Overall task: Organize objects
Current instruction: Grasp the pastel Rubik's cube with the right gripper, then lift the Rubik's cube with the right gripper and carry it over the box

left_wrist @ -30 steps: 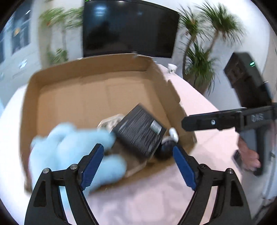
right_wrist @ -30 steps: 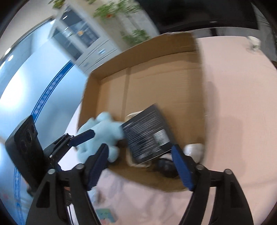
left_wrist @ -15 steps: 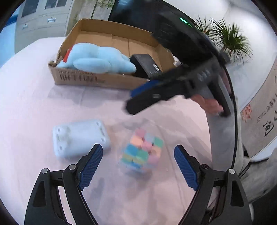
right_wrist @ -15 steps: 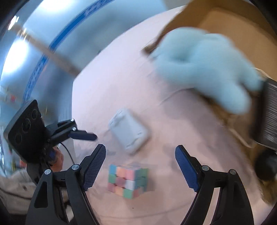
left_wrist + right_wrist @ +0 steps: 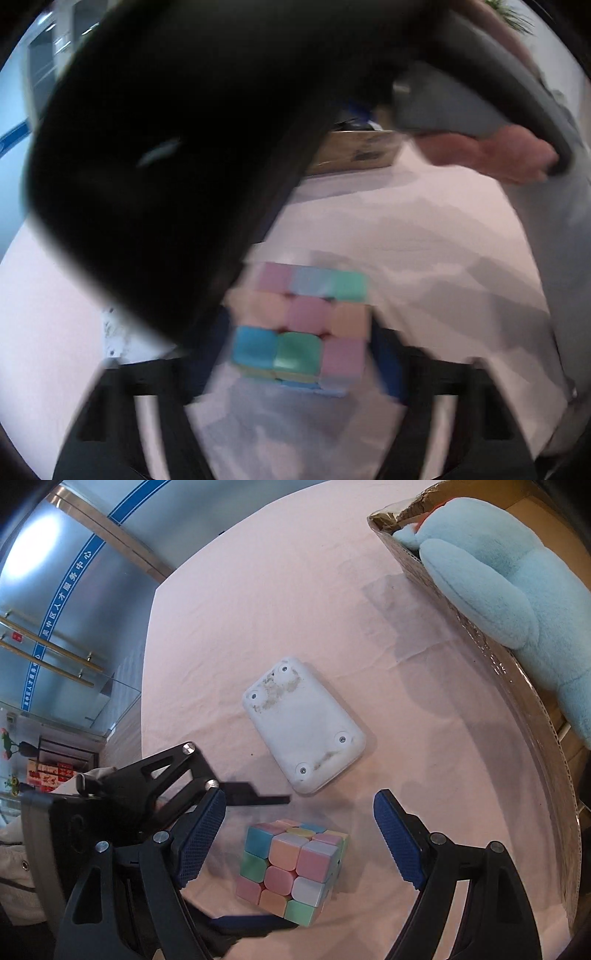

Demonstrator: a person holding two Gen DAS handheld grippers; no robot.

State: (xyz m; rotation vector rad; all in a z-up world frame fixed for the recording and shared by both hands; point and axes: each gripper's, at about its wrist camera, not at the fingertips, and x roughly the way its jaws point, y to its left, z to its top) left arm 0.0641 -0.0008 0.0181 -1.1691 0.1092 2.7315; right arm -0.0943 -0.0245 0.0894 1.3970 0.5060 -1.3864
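A: So, what are the jaws doing right now?

B: The left gripper [image 5: 299, 347] has its jaws narrowed around the pastel puzzle cube [image 5: 291, 867]. They have just been closing, with the cube between them. That view is blurred, so I cannot tell whether the pads are pressing on it.

A: And the other one?

B: The right gripper [image 5: 299, 834] hangs over the same cube with its jaws wide, holding nothing. The pads stand clear of the cube on both sides.

A: Why two grippers on one cube?

B: My guess is that only the left one is meant to take it. It comes in low from the side, which suits a square grip on flat faces. The right one is crowding it and blocks most of the left camera's view.

A: Where does the cube sit?

B: On the pink counter [image 5: 258, 609], near a white plastic case [image 5: 304, 734] that lies with its screws facing up.

A: And further out?

B: The cardboard box [image 5: 517, 686] stands at the counter's far side, with a blue plush toy [image 5: 498, 583] draped over its wall. Going by that, I would judge the cube and the case are the loose things left to put in.
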